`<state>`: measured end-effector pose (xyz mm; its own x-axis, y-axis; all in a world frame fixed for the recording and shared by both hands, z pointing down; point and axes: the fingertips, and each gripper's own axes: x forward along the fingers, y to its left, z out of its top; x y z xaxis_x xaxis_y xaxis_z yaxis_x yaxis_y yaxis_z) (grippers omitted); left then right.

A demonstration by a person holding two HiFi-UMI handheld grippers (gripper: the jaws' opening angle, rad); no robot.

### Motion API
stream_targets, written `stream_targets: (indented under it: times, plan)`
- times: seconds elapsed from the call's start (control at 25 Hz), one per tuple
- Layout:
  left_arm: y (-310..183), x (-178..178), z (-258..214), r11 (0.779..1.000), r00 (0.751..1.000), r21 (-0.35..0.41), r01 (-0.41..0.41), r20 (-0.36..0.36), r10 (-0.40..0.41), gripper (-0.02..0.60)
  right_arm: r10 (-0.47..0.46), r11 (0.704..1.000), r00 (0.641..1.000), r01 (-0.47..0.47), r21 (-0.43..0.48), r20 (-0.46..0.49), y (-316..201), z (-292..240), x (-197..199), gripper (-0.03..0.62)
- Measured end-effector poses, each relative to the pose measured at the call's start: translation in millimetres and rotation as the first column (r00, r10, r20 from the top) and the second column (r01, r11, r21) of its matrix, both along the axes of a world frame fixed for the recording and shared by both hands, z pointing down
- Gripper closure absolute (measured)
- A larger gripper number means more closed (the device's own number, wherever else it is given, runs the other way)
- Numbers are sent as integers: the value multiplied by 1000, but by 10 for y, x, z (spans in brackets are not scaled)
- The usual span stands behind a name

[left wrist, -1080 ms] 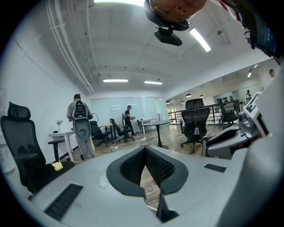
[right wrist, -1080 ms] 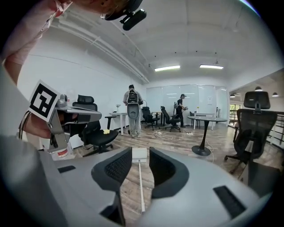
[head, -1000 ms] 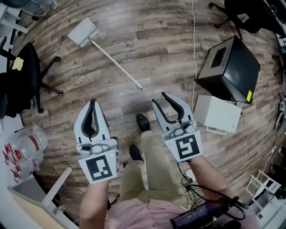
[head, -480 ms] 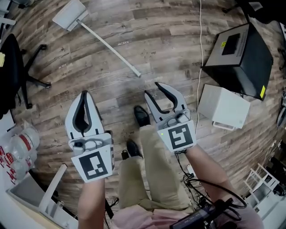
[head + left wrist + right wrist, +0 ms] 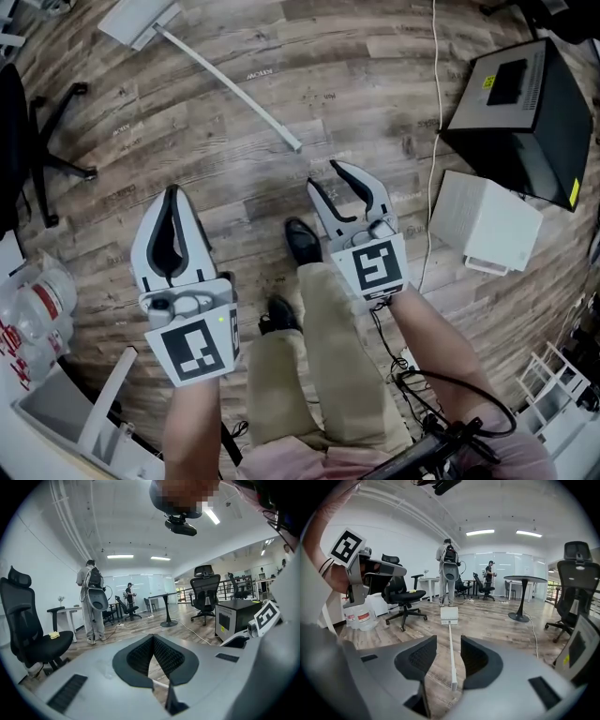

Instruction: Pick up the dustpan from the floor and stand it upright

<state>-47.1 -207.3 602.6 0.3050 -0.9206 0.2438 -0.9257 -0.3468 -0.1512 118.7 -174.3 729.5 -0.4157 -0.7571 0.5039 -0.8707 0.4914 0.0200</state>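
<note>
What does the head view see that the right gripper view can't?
Only the head view shows the person's shoes and trousers. Only the right gripper view shows two people standing far off and a round table. Both show the dustpan lying on the wood floor, with no gripper touching it.

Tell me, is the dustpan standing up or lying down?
Lying down. The dustpan lies flat on the wooden floor, its long handle stretched along the boards.
</note>
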Motion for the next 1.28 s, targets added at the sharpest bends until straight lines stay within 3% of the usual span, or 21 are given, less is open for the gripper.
stream_targets:
  times: [0.76, 1.28]
  plan:
    - [-125, -315, 1677, 1000, 999, 0, 27, 30, -27, 572, -23, 999, 999, 22, -42, -38, -286, 2157, -62, 398]
    - [-201, -667, 2455, 995, 994, 5, 95, 52, -96, 572, -12, 995, 997, 4, -102, -78, -491, 3471, -69, 390]
